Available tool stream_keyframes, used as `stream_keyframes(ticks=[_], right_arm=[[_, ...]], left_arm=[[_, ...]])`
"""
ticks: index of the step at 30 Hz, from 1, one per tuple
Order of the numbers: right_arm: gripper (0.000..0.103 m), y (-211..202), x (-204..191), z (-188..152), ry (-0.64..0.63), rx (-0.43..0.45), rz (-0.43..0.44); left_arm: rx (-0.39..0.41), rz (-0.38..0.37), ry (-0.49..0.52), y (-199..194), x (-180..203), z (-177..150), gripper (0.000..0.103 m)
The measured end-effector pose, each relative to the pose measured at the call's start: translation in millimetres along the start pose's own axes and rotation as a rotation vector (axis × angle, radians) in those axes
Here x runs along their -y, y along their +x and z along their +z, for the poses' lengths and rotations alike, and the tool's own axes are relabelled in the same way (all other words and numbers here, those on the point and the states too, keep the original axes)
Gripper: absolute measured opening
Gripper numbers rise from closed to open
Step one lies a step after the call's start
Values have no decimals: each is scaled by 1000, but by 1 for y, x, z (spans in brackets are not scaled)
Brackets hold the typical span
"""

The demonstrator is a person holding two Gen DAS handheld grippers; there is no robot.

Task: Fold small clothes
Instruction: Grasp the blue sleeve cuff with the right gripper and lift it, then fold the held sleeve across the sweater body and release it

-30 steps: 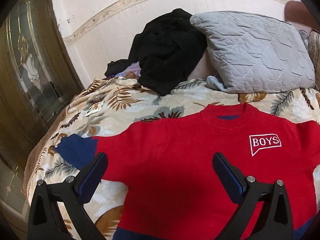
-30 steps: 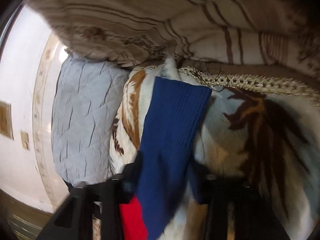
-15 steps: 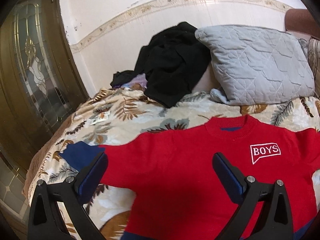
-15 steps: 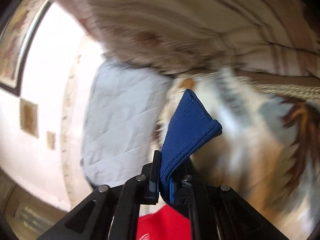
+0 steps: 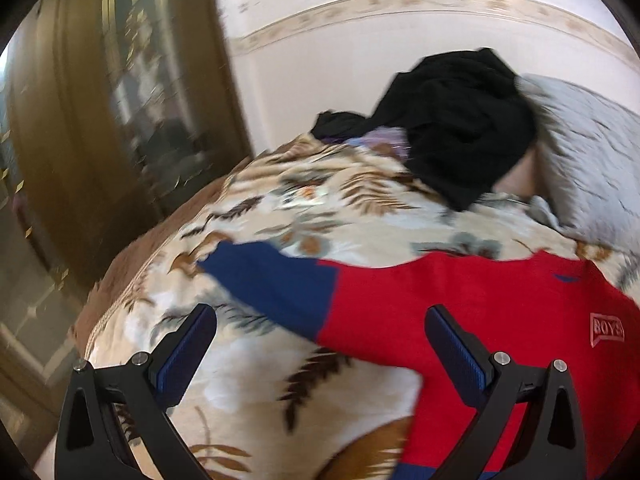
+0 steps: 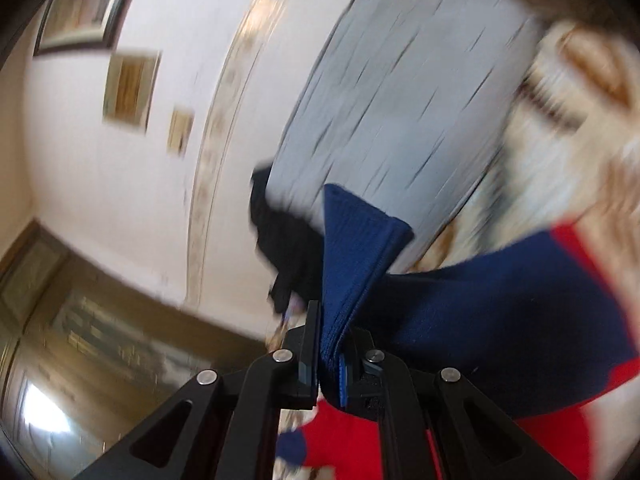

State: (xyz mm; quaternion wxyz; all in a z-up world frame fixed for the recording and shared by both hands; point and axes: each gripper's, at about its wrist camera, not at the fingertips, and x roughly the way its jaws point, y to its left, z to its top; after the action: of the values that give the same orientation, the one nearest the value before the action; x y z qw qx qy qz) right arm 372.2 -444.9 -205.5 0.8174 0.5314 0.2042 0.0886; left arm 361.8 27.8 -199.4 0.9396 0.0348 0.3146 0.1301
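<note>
A red sweater (image 5: pixel 480 320) with navy blue cuffs and a "BOYS" patch lies flat on the leaf-print bedspread (image 5: pixel 312 208). Its left sleeve ends in a blue cuff (image 5: pixel 272 280) that stretches out to the left. My left gripper (image 5: pixel 320 344) is open and empty, hovering just above the sleeve and the bedspread. My right gripper (image 6: pixel 330 360) is shut on the other blue cuff (image 6: pixel 360 248) and holds it lifted off the bed, with the blue and red sleeve (image 6: pixel 500 320) trailing off to the right.
A black garment pile (image 5: pixel 456 128) and a grey quilted pillow (image 5: pixel 592 160) lie at the head of the bed against the white wall. A brown glass-panelled door (image 5: pixel 120 120) stands to the left. The pillow (image 6: pixel 400 100) also shows in the right wrist view.
My right gripper closed on the blue cuff, lifted it off the bed and swung leftward. My left gripper shifted left, from over the sweater body to over the left sleeve.
</note>
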Motion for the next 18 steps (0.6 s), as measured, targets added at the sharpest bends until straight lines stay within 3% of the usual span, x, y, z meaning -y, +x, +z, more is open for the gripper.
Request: stream_keyframes(ticks=[3,5,6,7,11,13,18], right_arm=[[12,62,-14,-45,14,-107,28],[27,102,-24,-81,15,-199,10],[63,115,-26,-94,8,-237,-2],[88,125,-28,-107,9,-276,-8],[87,120,-33,-126,1,-288,64],[87,101,-32,-116,-66,-255,33],[77,18,-19,-95,-309,-203,-170]], left_arm=[[-13,24,-40,9,-22,2,103],[-23,27,-50,14,-30,1,103],[-33,24,-57,16,-34,0,103],[-39,18,-60,19,-36,-1,103],[-57,-25,-53,22,-33,-3,103],[-67,-52,-37,24,-23,-5,103],[-66,-85,45,21,17,-12,103]])
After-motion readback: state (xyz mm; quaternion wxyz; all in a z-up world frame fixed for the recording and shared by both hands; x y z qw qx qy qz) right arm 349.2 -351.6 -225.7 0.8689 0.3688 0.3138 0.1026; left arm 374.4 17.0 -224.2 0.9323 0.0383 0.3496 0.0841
